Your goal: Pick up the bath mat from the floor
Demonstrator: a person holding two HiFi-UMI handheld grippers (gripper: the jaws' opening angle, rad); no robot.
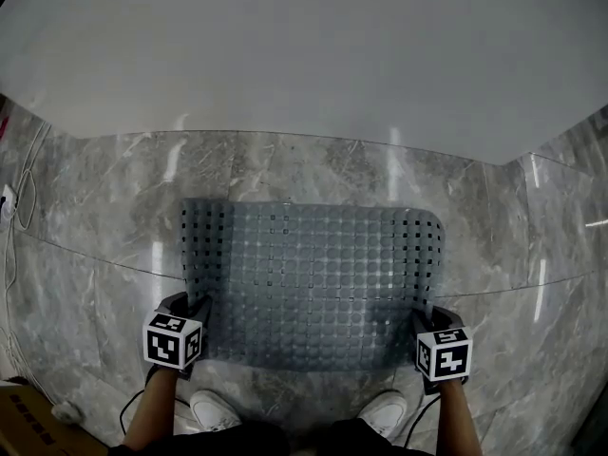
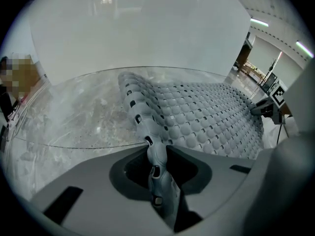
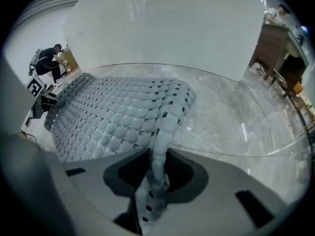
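Observation:
A grey bath mat (image 1: 313, 278) with rows of bumps and holes lies on the marble floor (image 1: 104, 255) in front of me. My left gripper (image 1: 190, 316) is at its near left corner and my right gripper (image 1: 425, 323) at its near right corner. In the left gripper view the mat (image 2: 206, 117) edge is folded upright and pinched between the jaws of the left gripper (image 2: 157, 149). In the right gripper view the right gripper (image 3: 158, 154) is likewise shut on the raised edge of the mat (image 3: 118, 112). The near corners are lifted; the far part rests on the floor.
A white wall panel (image 1: 304, 55) rises just beyond the mat. The person's white shoes (image 1: 217, 408) stand behind the mat's near edge. A cable (image 1: 24, 202) and a cardboard box (image 1: 28, 426) are at the left. Wooden furniture (image 3: 275, 53) stands far right.

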